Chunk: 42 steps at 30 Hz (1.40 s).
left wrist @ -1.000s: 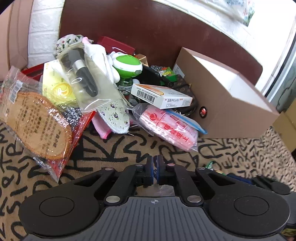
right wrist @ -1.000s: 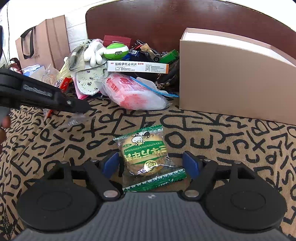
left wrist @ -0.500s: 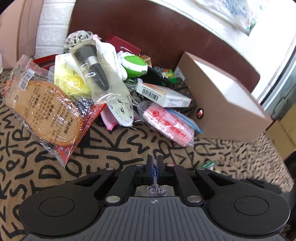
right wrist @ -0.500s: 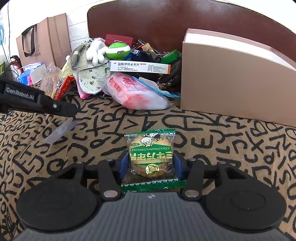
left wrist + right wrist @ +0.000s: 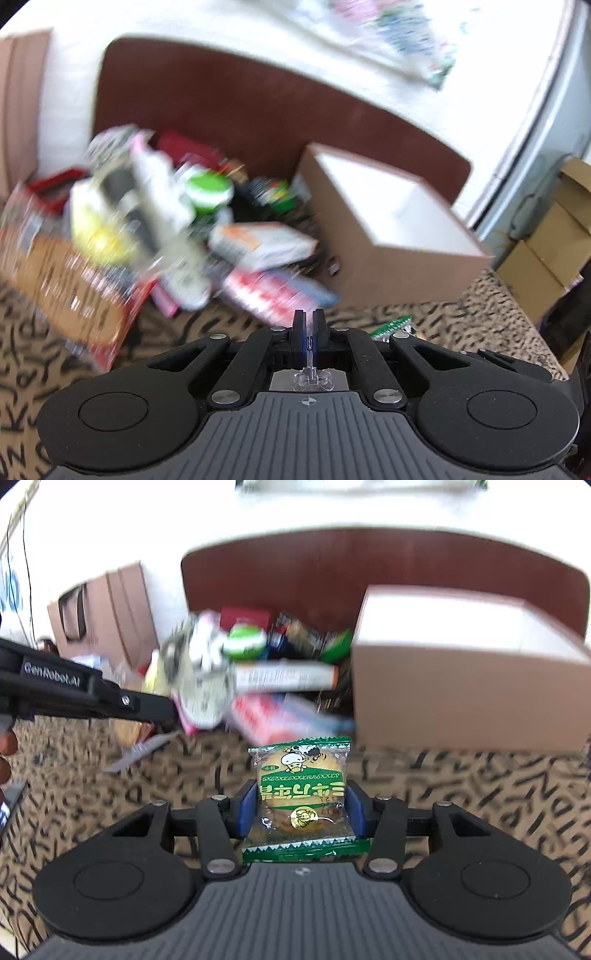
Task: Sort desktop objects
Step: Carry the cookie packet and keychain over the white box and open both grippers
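A green biscuit packet (image 5: 301,775) sits between the blue pads of my right gripper (image 5: 301,803), which is shut on it and holds it above the patterned cloth (image 5: 461,786). The packet's green edge (image 5: 393,326) also shows in the left wrist view. My left gripper (image 5: 309,321) is shut on a small clear plastic packet (image 5: 312,373). In the right wrist view the left gripper (image 5: 162,712) reaches in from the left, and the clear packet (image 5: 140,751) hangs from its tip. An open tan box (image 5: 465,701) stands to the right, white inside (image 5: 391,206).
A blurred pile lies left of the box: a white medicine carton (image 5: 284,677), a pink packet (image 5: 269,295), a green and white round thing (image 5: 208,190) and a wrapped brown insole (image 5: 62,280). A paper bag (image 5: 103,613) stands at the back left. Cardboard boxes (image 5: 546,258) sit at the right.
My right gripper closed on the biscuit packet and lifted it off the cloth. My left gripper rose too, still shut on the clear packet; both views now sit higher.
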Tool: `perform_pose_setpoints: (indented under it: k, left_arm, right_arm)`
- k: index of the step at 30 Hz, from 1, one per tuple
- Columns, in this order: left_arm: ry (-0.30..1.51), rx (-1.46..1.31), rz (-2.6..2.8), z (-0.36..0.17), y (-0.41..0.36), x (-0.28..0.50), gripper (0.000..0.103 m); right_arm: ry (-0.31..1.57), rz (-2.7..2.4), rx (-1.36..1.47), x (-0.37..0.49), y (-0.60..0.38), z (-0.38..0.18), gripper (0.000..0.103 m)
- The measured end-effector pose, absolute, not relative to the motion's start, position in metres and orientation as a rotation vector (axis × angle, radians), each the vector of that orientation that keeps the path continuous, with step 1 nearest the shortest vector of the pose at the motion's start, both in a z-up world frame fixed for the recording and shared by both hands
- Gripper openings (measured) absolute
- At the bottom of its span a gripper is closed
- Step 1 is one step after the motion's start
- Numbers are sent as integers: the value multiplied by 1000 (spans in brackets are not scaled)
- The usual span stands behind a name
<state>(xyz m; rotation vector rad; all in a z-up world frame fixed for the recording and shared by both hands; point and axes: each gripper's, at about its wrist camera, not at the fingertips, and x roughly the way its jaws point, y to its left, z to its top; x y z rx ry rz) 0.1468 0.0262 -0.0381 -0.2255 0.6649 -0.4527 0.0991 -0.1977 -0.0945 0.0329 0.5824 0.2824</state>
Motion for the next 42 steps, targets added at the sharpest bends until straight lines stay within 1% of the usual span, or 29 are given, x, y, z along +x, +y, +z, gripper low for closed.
perform_pose_setpoints:
  k: [11,16,20,26,33,42]
  left_arm:
    - [579,-155,-564,28,-50,175,0]
    - [557,-150,-573,47,-79,197,0]
    - [547,-138,-568,53,-103,223,0]
    - [582,-118,-556,43,-146,273,0]
    - [673,-74,-555,6,-197,323,0]
    - [758,-55,-555,-35,-233,360,0]
  right_arm:
    - [427,195,74,116,-255,-26,54]
    - [373,126,79,140,-284,-7,54]
    - [359,87,81,162,-307,-1,54]
    - [370,32,64,197,-341,-4,54]
    - [459,-2,-13,237,-357,-33,54]
    - [541,-35,-32,270,-372,-64,54]
